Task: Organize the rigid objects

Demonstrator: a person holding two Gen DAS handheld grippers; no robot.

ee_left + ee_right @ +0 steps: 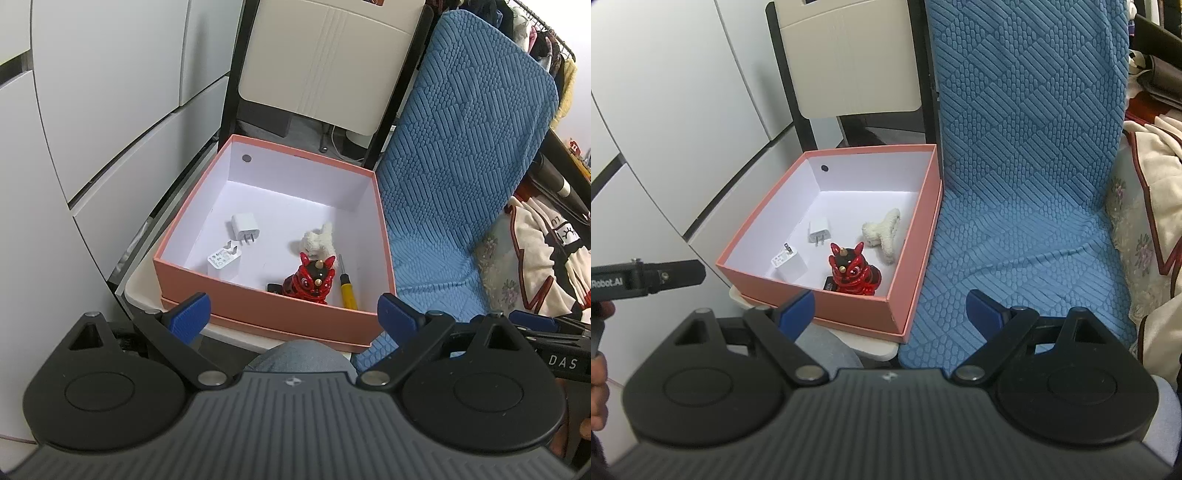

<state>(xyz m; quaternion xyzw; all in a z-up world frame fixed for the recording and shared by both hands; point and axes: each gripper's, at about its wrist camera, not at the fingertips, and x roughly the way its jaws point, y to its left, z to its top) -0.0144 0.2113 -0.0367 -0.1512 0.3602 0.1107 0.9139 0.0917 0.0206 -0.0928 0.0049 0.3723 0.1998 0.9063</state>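
This is a lived-in home, likely a bedroom. White flat-fronted wardrobe panels (110, 110) fill the left of both views. A cream plastic chair with a black frame (325, 62) stands at upper centre, beside a blue quilted textured cover (1027, 166) draped over a seat. At the right edge lie a cream floral blanket (1145, 206) and, upper right, hanging clothes on a rack (532, 33).

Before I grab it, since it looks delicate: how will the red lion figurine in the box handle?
The red lion figurine looks glossy, so probably hard and slippery. Its horns seem fragile. It stands upright, so a push may tip it.
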